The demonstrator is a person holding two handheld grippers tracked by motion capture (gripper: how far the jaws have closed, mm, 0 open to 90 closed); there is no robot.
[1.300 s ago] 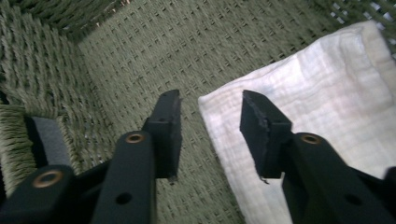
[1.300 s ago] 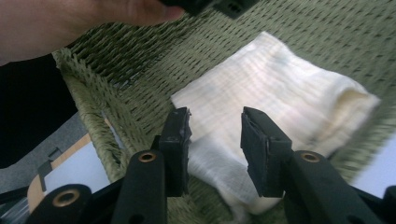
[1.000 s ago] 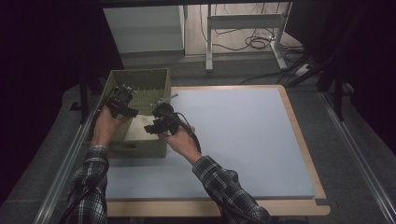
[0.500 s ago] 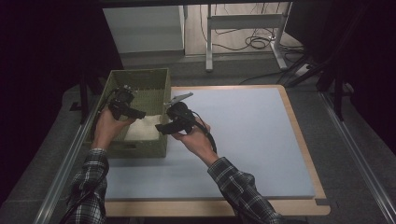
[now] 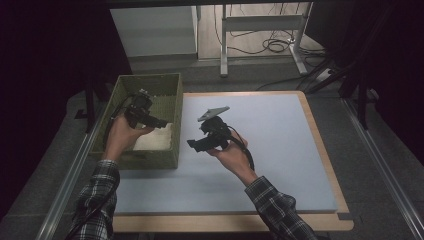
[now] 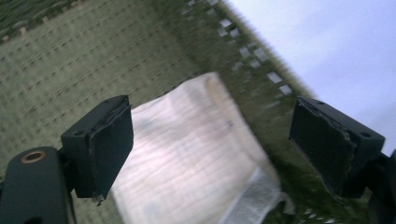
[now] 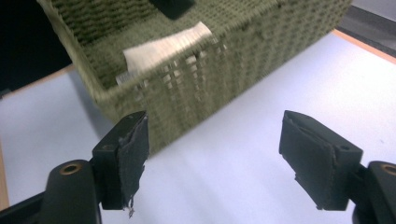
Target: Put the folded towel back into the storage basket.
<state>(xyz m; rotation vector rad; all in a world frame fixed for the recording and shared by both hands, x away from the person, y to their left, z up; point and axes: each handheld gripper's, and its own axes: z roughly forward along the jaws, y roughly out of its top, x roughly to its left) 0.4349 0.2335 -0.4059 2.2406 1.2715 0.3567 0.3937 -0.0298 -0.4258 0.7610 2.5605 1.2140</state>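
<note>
One green woven basket [image 5: 167, 87] left of centre, one folded white cloth [image 5: 155, 140] inside; left gripper [image 5: 162, 122] above cloth, right gripper [image 5: 192, 145] mid-frame; both jaws just opening, apart, empty.

A wooden-edged table [image 5: 330, 165] with a pale blue top stands in a dim room. Beyond its far edge lies a grey floor [image 5: 260, 70], where black cables [image 5: 272, 46] coil beside a white metal frame [image 5: 260, 22]. A pale cabinet [image 5: 155, 30] stands far left. Darkness closes both sides.
</note>
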